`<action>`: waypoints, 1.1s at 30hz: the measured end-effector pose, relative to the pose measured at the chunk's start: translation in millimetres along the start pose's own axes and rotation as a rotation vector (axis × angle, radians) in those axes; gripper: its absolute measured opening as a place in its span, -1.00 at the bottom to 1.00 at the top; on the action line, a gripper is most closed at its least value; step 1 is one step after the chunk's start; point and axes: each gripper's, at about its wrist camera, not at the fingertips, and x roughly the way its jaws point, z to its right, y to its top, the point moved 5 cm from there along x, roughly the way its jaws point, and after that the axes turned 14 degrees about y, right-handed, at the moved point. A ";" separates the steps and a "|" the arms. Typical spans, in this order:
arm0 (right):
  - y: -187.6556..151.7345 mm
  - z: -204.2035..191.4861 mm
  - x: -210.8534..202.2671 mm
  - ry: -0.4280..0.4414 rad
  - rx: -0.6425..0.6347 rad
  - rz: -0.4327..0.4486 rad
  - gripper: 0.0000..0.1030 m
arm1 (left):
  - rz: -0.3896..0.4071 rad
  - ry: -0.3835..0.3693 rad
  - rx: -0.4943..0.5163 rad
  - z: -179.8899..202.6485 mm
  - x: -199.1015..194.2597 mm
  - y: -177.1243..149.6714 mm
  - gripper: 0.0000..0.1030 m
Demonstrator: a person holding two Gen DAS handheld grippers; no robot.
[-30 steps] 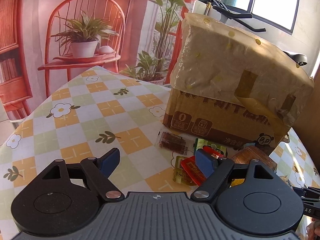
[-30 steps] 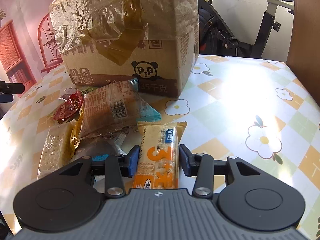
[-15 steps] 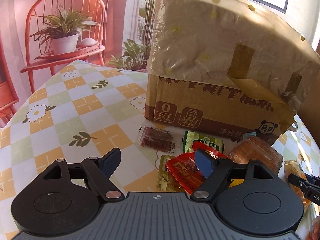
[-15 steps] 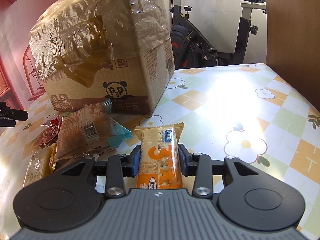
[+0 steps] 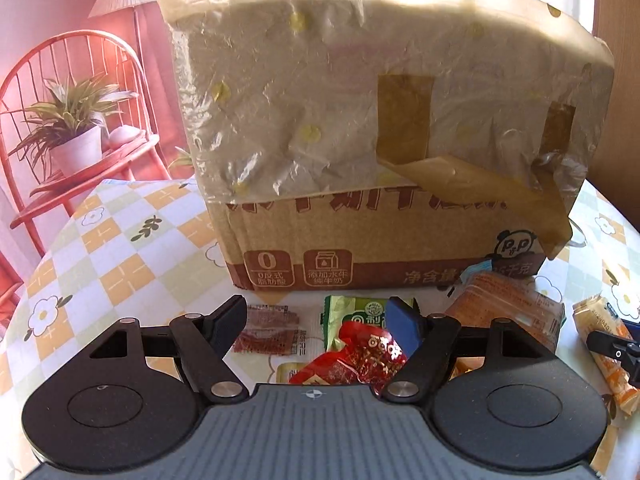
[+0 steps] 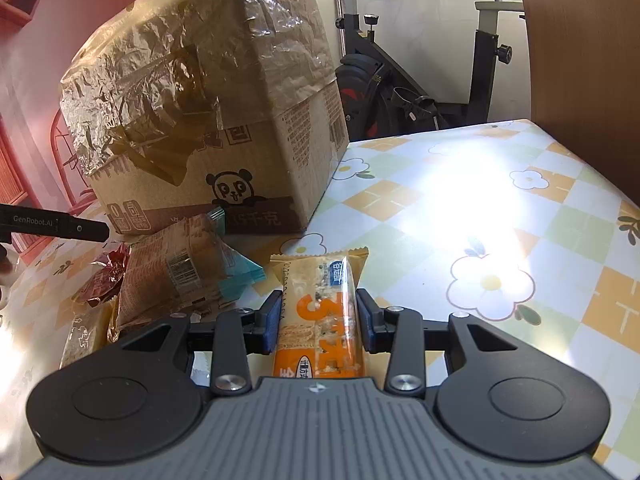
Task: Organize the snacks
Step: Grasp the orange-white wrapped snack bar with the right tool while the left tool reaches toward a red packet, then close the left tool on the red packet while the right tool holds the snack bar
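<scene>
While the right gripper (image 6: 316, 322) clamps its blue fingers (image 6: 271, 322) against both sides of an orange-and-clear cereal bar (image 6: 318, 316), the left gripper (image 5: 320, 330) hangs with its fingers spread above the pile of snacks; its jaws have just been closing a little, yet the pads press on nothing. Between them, lower down on the worktop (image 5: 120, 264), lies a crinkled red packet (image 5: 356, 356) overlapping a green packet (image 5: 352, 312), with a small clear sachet of reddish pieces (image 5: 266, 330) just beside the left finger.

The left wrist view alone shows these three small packets plainly, along with the long face of the cardboard box (image 5: 380, 248) printed with two icon squares, plastic film taped over its upper part, and a backdrop picture of a red chair with a potted plant (image 5: 68, 128). At its right edge a brown-wrapped bread pack (image 5: 508, 300) leans near the box, and the held bar appears again as an orange wrapper (image 5: 608, 356) with a dark bit of the other gripper across it.

The right wrist view gives what the left cannot: the bar's far end lifted clear of the flowered cloth, the box's corner and short side, a panda print (image 6: 236, 188), and an exercise bike (image 6: 404, 92) behind the worktop. Here the bread pack (image 6: 172, 272) lies on a teal wrapper (image 6: 240, 276), a pale bar (image 6: 86, 336) sits at the near left, and only a scrap of the red packet shows. A black piece of the left gripper pokes in at the left edge.
</scene>
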 end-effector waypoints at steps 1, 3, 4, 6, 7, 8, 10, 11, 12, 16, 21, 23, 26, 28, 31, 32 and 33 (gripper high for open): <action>0.0 -0.4 0.0 -0.001 -0.001 0.000 -0.22 | 0.009 0.002 -0.009 -4.0 -0.8 4.9 0.52; -0.1 -1.2 0.3 -0.004 -0.003 0.000 -0.22 | 0.015 -0.005 -0.048 -14.9 0.4 17.7 0.52; 0.0 -1.3 0.3 -0.003 -0.002 0.000 -0.22 | 0.011 -0.004 -0.066 -20.2 1.3 23.3 0.52; 0.3 0.8 -0.2 0.005 0.012 0.004 -0.22 | 0.010 0.004 -0.121 -30.8 1.8 31.0 0.52; 0.4 2.0 -0.4 0.010 0.020 0.007 -0.22 | 0.005 -0.003 -0.134 -33.2 2.4 32.4 0.52; 0.6 2.7 -0.5 0.013 0.027 0.009 -0.22 | 0.000 -0.008 -0.128 -32.8 3.3 31.9 0.52; 0.8 4.6 -1.3 0.019 0.037 0.012 -0.22 | -0.013 -0.019 -0.087 -26.9 6.7 26.4 0.52; 0.7 4.2 -1.4 0.019 0.038 0.012 -0.22 | -0.031 -0.036 -0.044 -22.1 9.9 20.1 0.52; 0.7 4.0 -1.4 0.018 0.037 0.012 -0.22 | -0.045 -0.048 -0.012 -16.8 12.7 14.4 0.52; 0.7 3.8 -1.4 0.021 0.038 0.010 -0.22 | -0.063 -0.094 0.093 7.6 19.7 -9.0 0.52; 0.4 2.1 -0.6 0.013 0.026 0.007 -0.22 | -0.015 -0.093 0.253 37.0 16.6 -28.5 0.55; 0.4 1.1 0.2 0.008 0.019 0.004 -0.22 | -0.009 -0.080 0.254 36.2 19.3 -29.8 0.55; 0.4 1.3 0.4 0.007 0.017 0.003 -0.22 | -0.011 -0.076 0.213 35.9 25.1 -31.0 0.55; 0.2 1.3 0.4 0.006 0.017 0.002 -0.22 | -0.017 -0.084 0.191 34.0 28.0 -31.1 0.55; 0.2 0.7 1.2 0.002 0.008 -0.001 -0.20 | -0.014 -0.109 0.150 29.0 29.5 -31.1 0.49; 0.1 0.0 1.7 0.000 0.003 -0.003 -0.19 | -0.003 -0.122 0.127 27.7 33.3 -31.2 0.37; 0.1 -0.4 2.1 -0.001 0.001 -0.004 -0.19 | 0.012 -0.129 0.111 25.9 32.6 -31.4 0.10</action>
